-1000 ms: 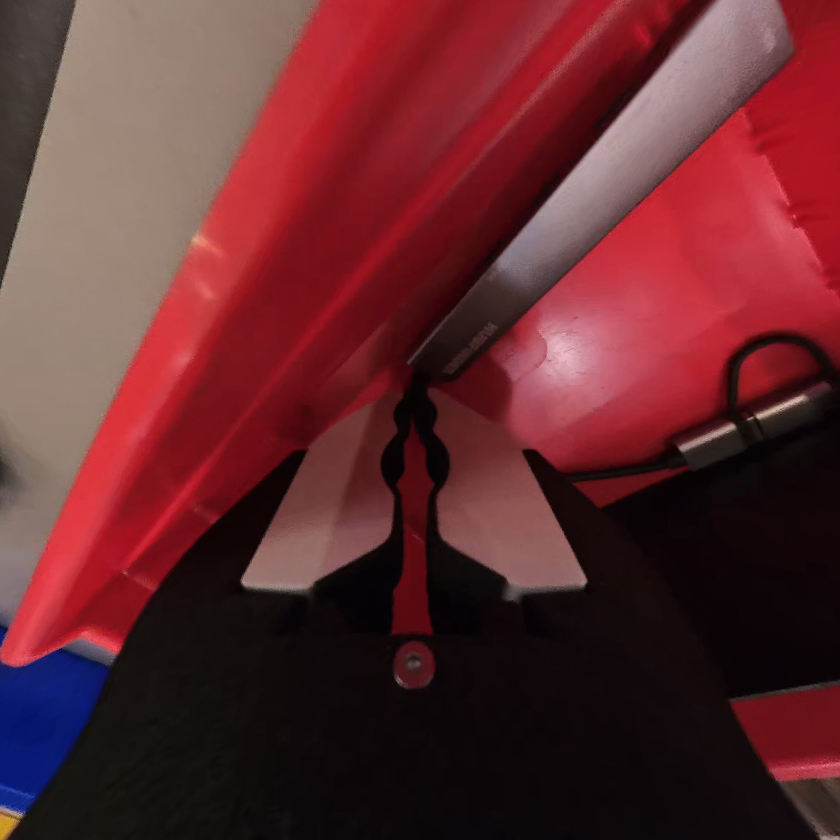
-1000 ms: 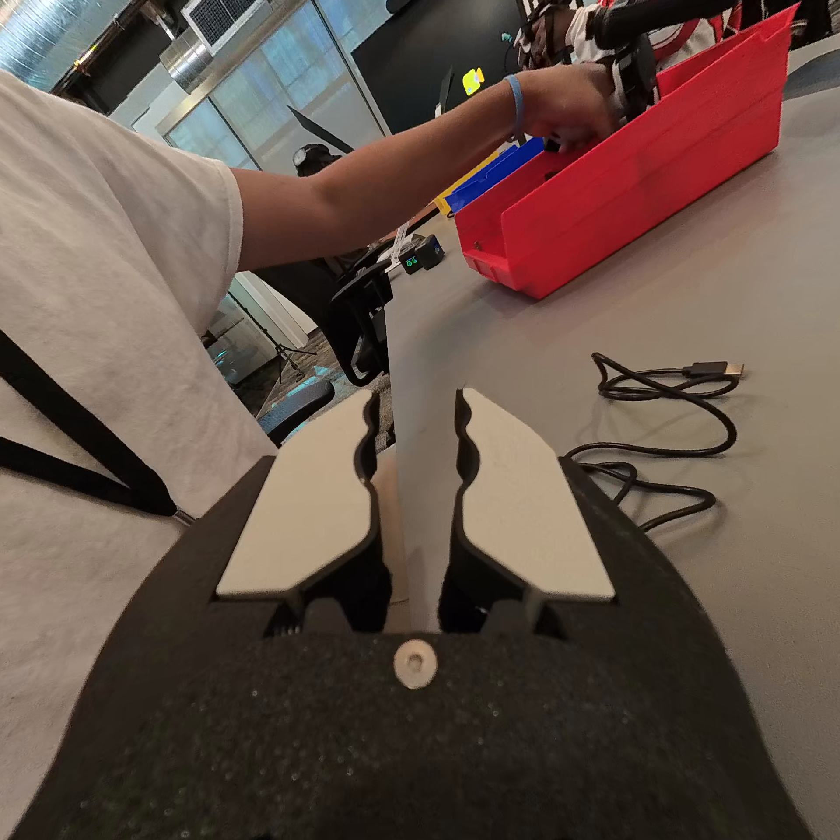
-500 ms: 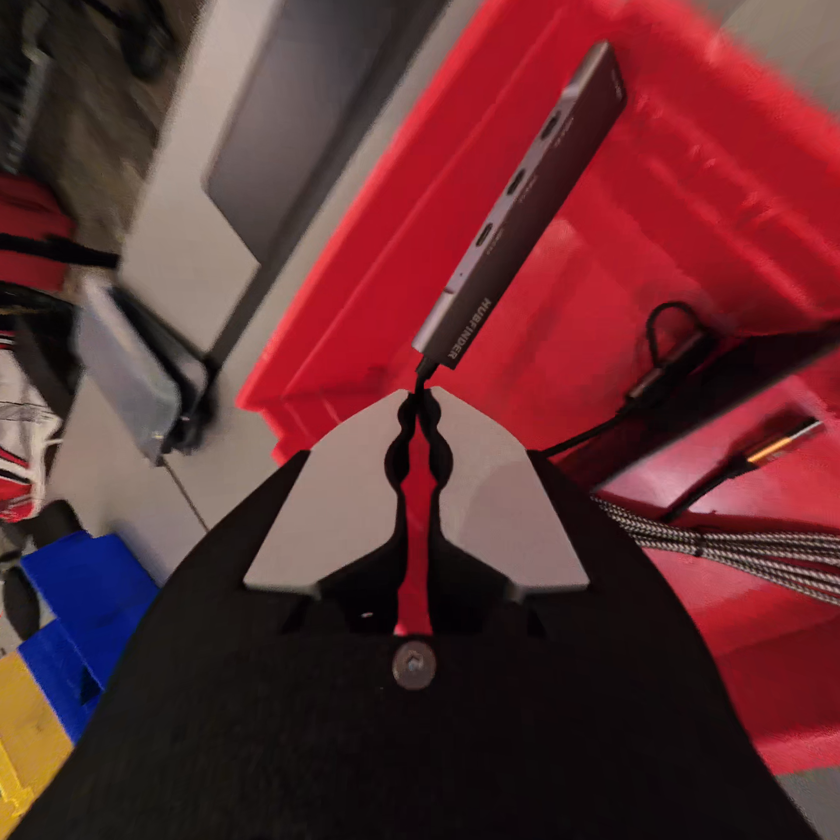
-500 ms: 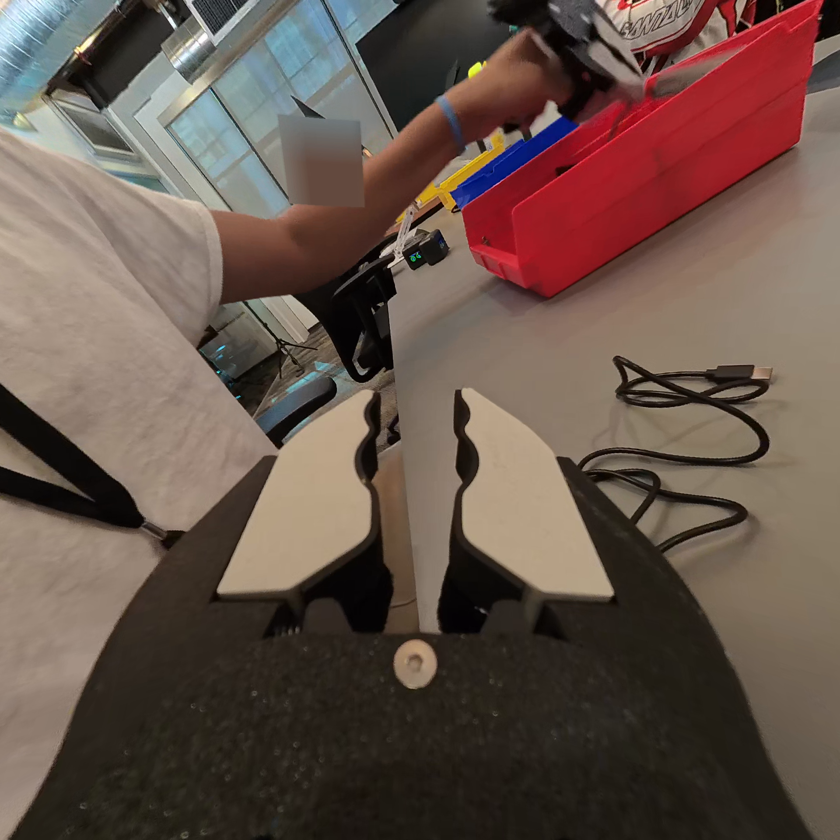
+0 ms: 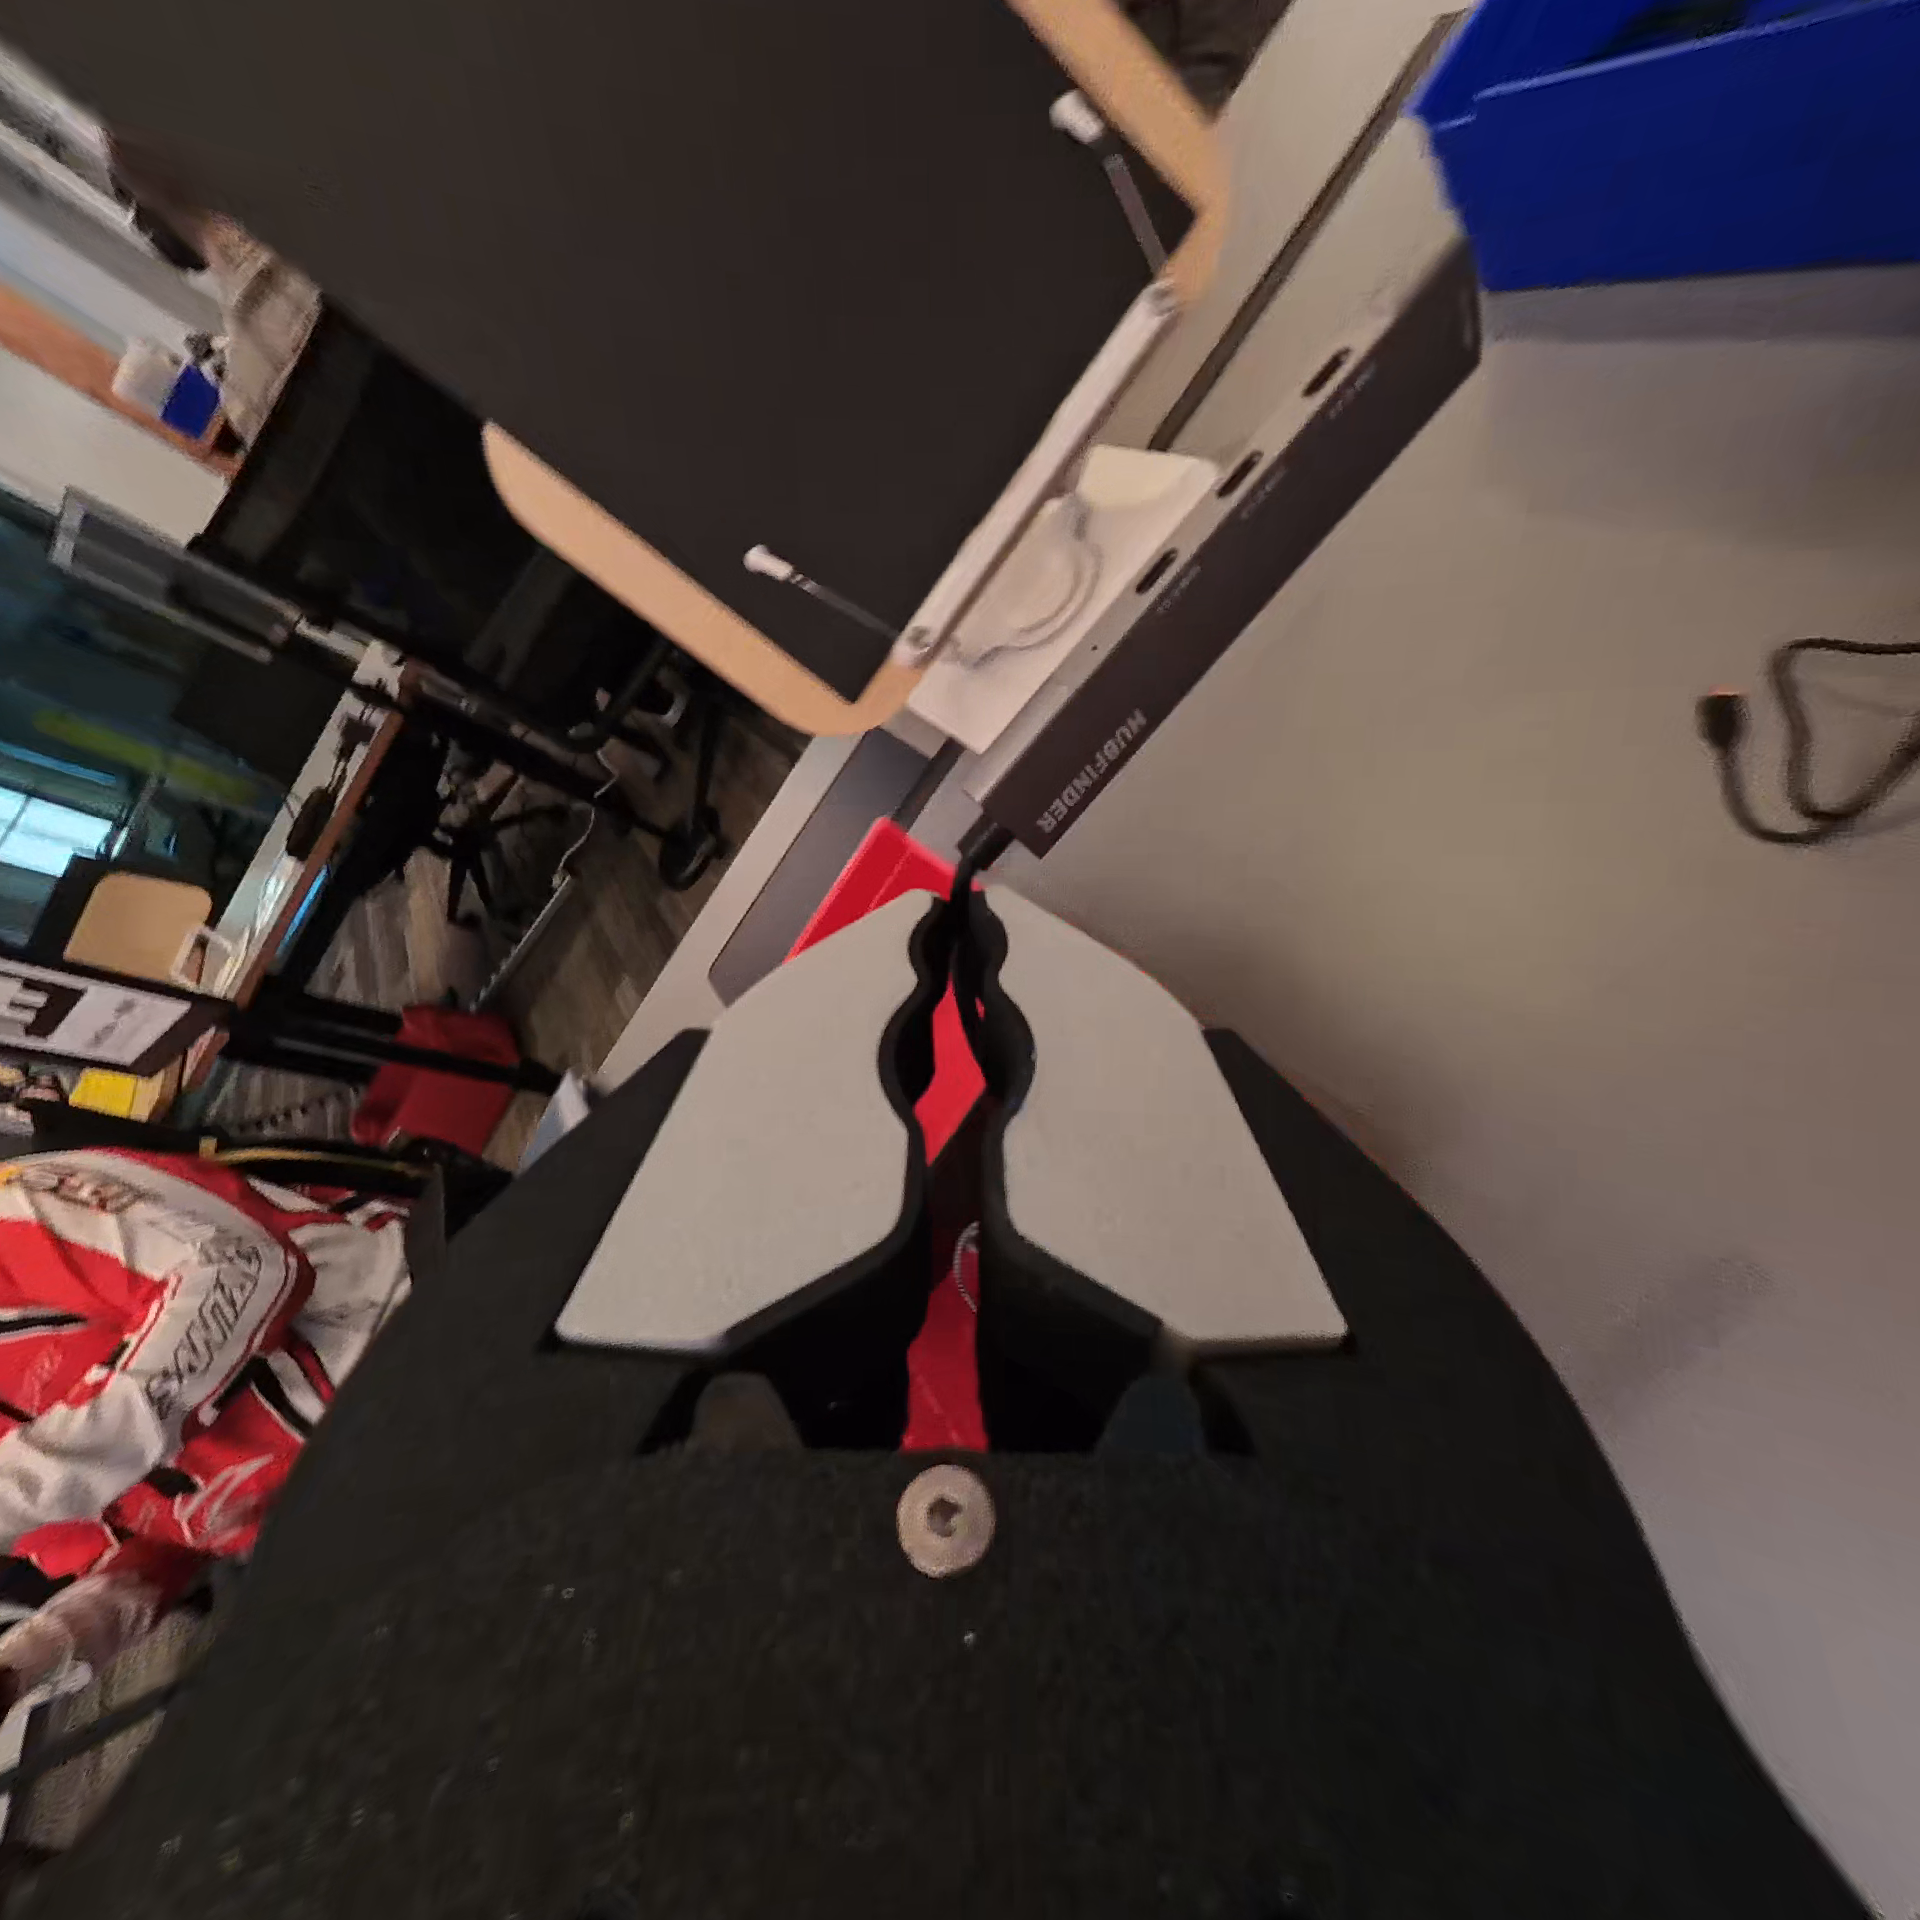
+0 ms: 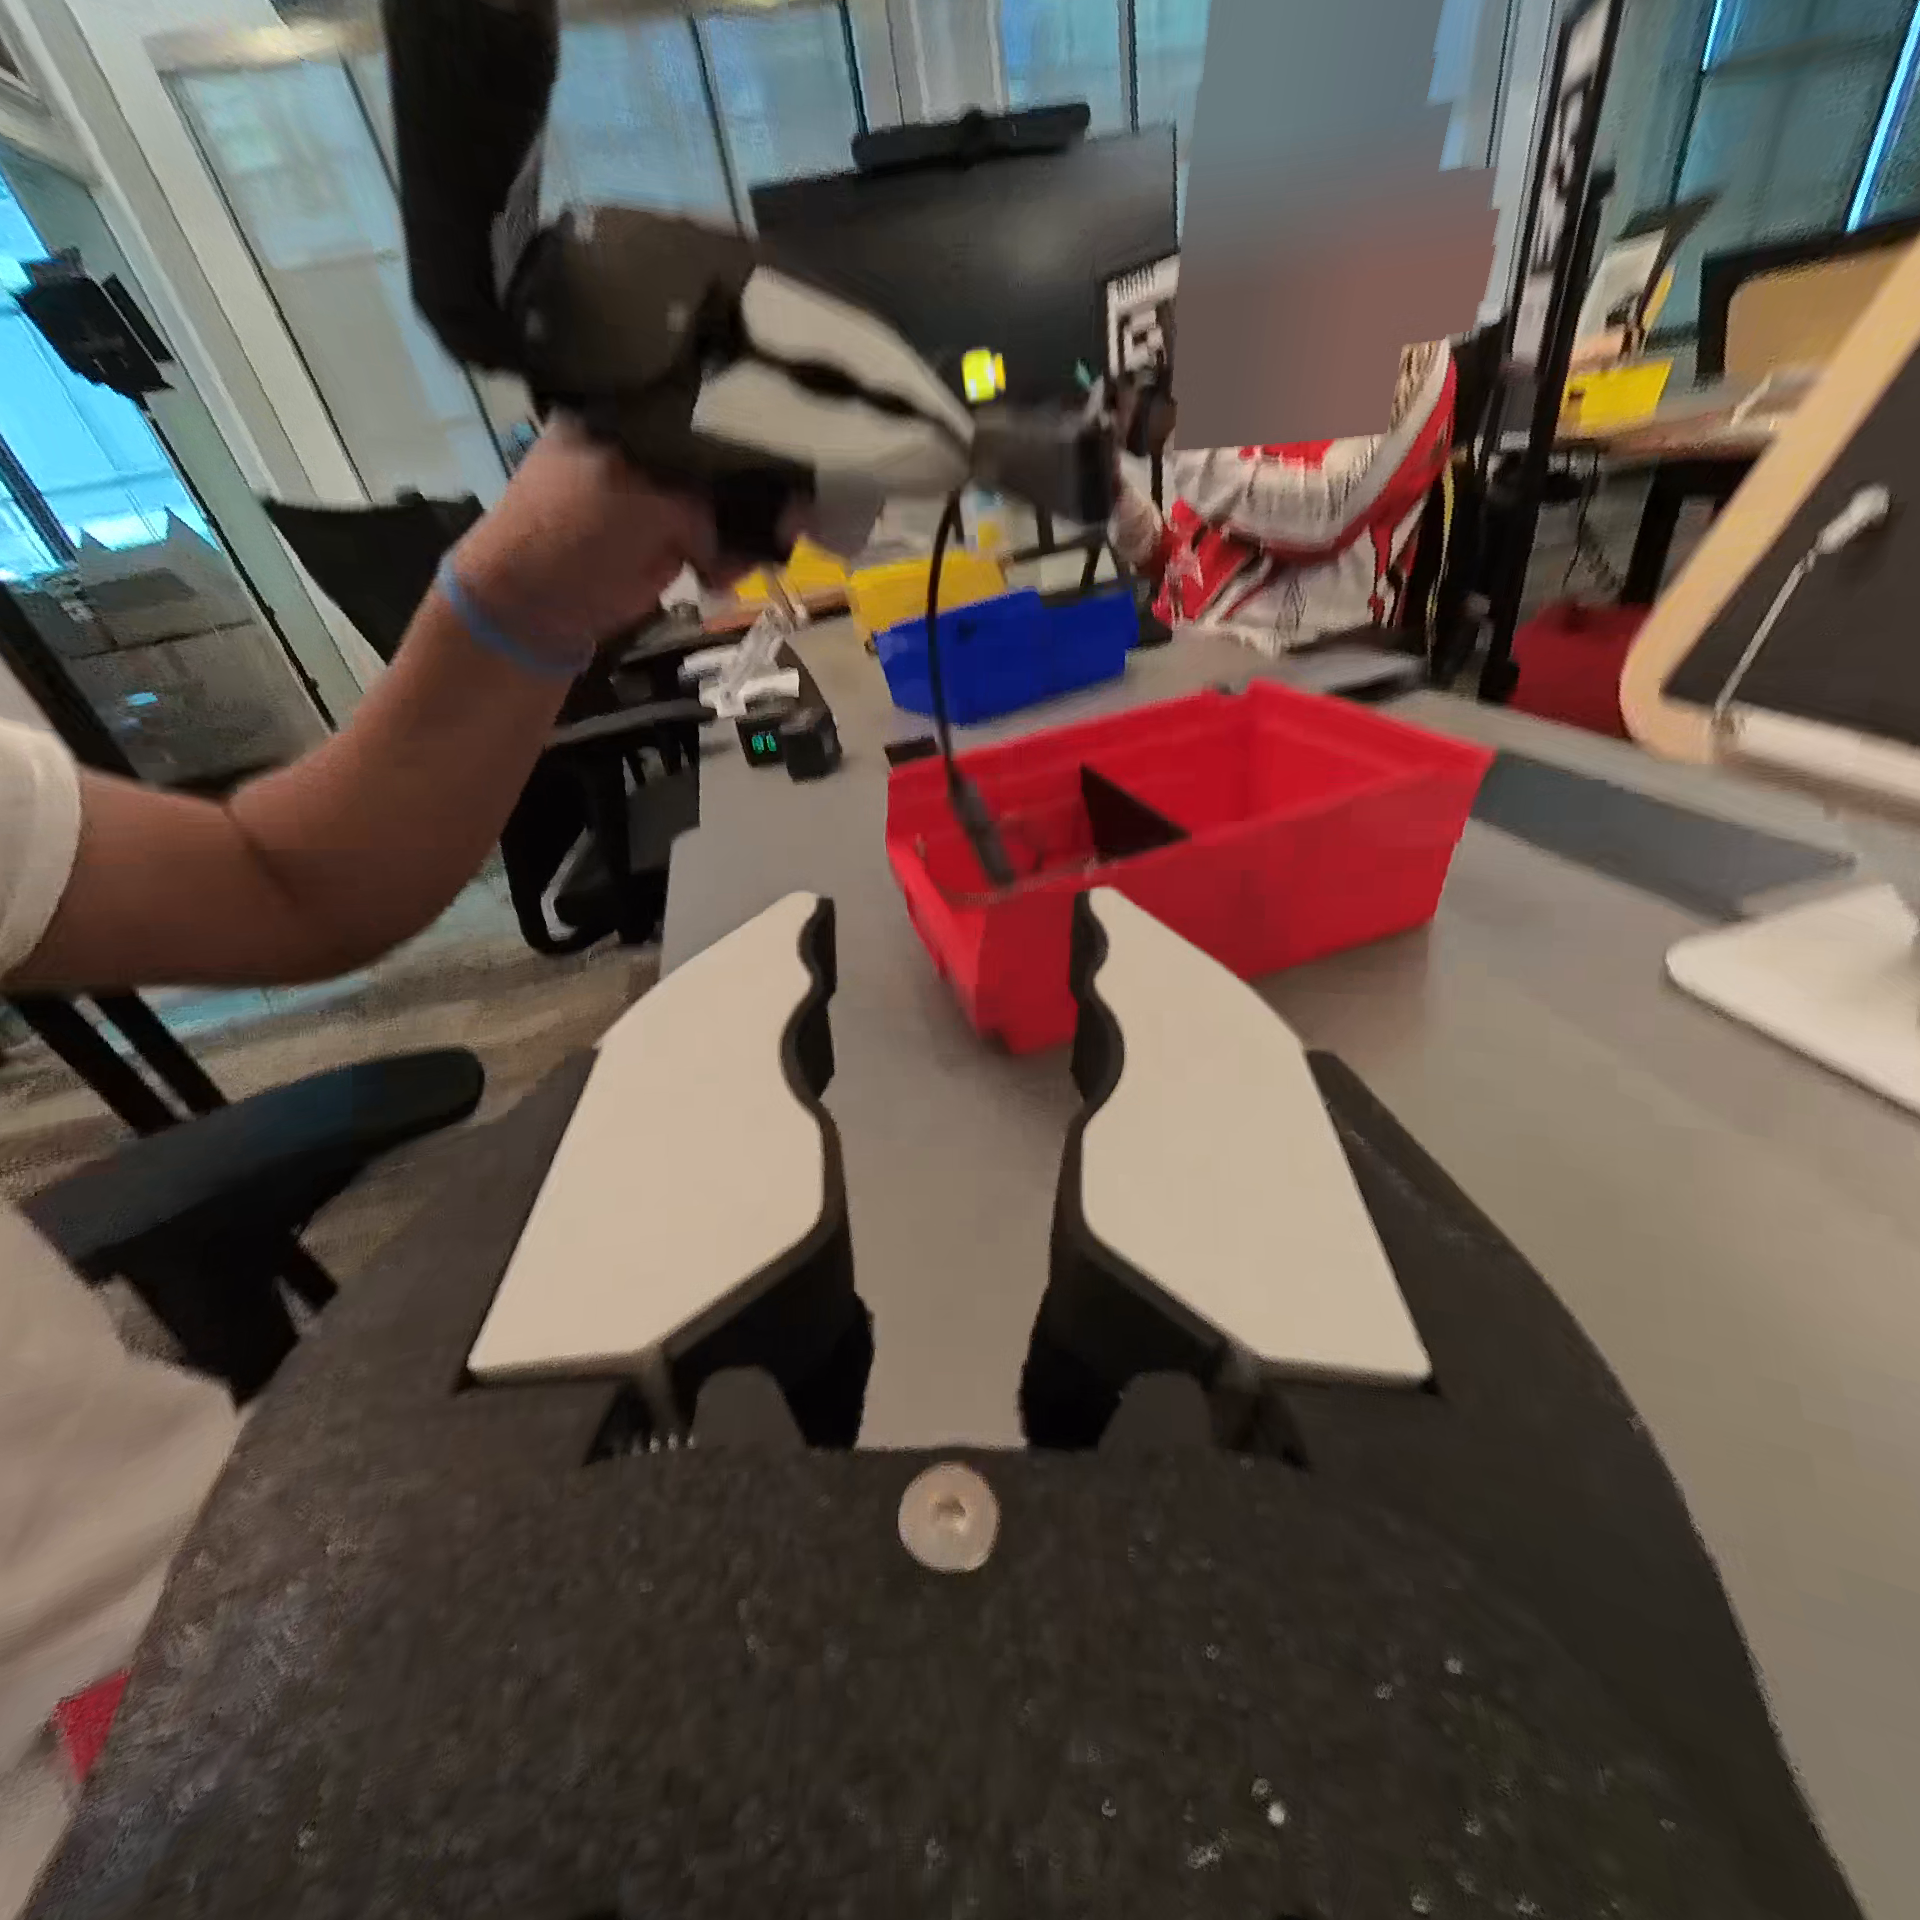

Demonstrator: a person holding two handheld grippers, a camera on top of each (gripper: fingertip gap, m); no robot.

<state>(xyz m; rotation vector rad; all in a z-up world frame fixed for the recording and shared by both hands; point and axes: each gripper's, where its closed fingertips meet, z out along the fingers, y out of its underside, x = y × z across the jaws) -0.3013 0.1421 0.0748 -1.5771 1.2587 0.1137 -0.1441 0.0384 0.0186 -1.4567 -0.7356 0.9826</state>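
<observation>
My left gripper (image 5: 961,914) is shut on the thin black cable of a grey USB hub (image 5: 1247,582), which sticks out beyond the fingertips. In the right wrist view the left gripper (image 6: 935,416) is held high above the red bin (image 6: 1299,894) with the hub (image 6: 1039,457) at its tip. The hub's cable (image 6: 935,644) hangs down, and its plug end (image 6: 987,842) is at the bin's near corner. A corner of the red bin (image 5: 883,883) shows behind the left fingertips. My right gripper (image 6: 951,935) is open and empty, low over the grey table, just in front of the bin.
A black cable (image 5: 1818,748) lies loose on the grey table. A monitor on a white stand (image 6: 1818,623) is at the right. A blue bin (image 6: 997,655) and yellow bins sit behind the red one. A seated person in a red and white jacket (image 6: 1299,540) is beyond. An office chair (image 6: 260,1143) is at the left. Across from one pair of fingers to the other is roughly 20 cm.
The left gripper has lifted the hub up out of the red bin, its cable trailing down. The right gripper has turned toward the bin; the loose cable has left its view.
</observation>
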